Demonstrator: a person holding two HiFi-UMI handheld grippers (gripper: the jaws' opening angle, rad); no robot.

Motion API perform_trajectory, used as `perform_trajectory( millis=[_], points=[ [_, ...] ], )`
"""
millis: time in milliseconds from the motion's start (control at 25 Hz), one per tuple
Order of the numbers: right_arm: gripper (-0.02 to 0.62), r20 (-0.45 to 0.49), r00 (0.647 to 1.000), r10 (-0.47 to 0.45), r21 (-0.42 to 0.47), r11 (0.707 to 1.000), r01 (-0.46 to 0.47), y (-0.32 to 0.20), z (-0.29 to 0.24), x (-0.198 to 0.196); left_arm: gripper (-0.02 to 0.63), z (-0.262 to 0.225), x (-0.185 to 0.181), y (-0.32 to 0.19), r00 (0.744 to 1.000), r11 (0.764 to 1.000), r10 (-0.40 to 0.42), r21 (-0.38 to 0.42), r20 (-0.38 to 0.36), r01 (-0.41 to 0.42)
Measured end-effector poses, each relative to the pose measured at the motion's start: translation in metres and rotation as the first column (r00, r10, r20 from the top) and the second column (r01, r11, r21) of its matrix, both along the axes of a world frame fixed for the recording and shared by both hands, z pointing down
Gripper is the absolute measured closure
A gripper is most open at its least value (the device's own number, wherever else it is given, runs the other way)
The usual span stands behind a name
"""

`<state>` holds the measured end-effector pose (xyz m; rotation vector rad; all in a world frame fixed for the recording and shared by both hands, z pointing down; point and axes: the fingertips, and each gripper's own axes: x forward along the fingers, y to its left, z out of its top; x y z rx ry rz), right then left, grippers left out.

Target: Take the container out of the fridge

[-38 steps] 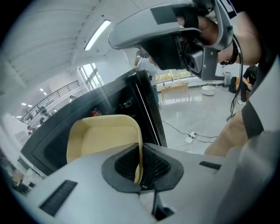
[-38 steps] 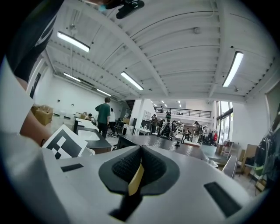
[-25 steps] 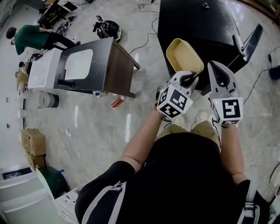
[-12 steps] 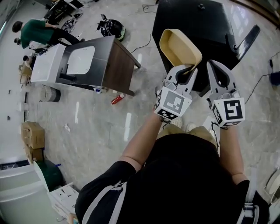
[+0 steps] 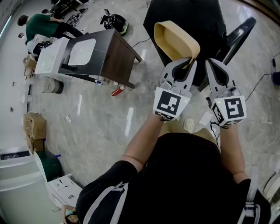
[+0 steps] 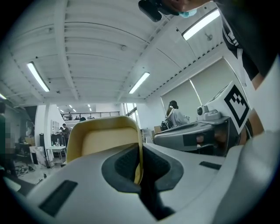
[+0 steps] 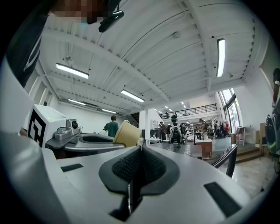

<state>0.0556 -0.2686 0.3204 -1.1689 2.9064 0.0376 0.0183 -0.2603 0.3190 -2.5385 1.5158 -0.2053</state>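
Observation:
A beige plastic container (image 5: pixel 175 38) hangs tilted in the air in front of the person, over the floor and the edge of a black unit (image 5: pixel 188 13). My left gripper (image 5: pixel 190 64) is shut on its thin rim; in the left gripper view the rim (image 6: pixel 139 162) is pinched between the dark pads and the tub (image 6: pixel 103 142) rises beyond them. My right gripper (image 5: pixel 214 64) stands just right of it, shut with nothing between its pads (image 7: pixel 131 164). In the right gripper view the container (image 7: pixel 127 133) shows to the left, apart from that gripper (image 7: pixel 139 151).
A black door or panel (image 5: pixel 239 34) juts out from the black unit at the right. A dark table with a brown side (image 5: pixel 103 54) and a white appliance (image 5: pixel 50 54) stand at the upper left, a person in green (image 5: pixel 41 26) beyond. A red can (image 5: pixel 117 91) lies on the floor.
The left gripper has carried the container a little up and to the left in the head view. The right gripper stays beside it, still shut.

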Motion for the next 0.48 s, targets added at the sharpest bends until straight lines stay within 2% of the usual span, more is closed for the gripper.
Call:
perform_trajectory(
  millis=[280,480],
  points=[
    [0.558,-0.005,1.0,-0.017,0.028,0.999,0.018,0.018,-0.002,0.025,0.577,-0.007,0.025,0.018,0.999,0.999,-0.03,0.023,-0.035,0.031],
    [0.558,-0.002,1.0,-0.022,0.051,0.998,0.022,0.022,-0.008,0.027,0.577,-0.015,0.023,0.021,0.997,0.998,-0.048,0.04,-0.063,0.05]
  ],
)
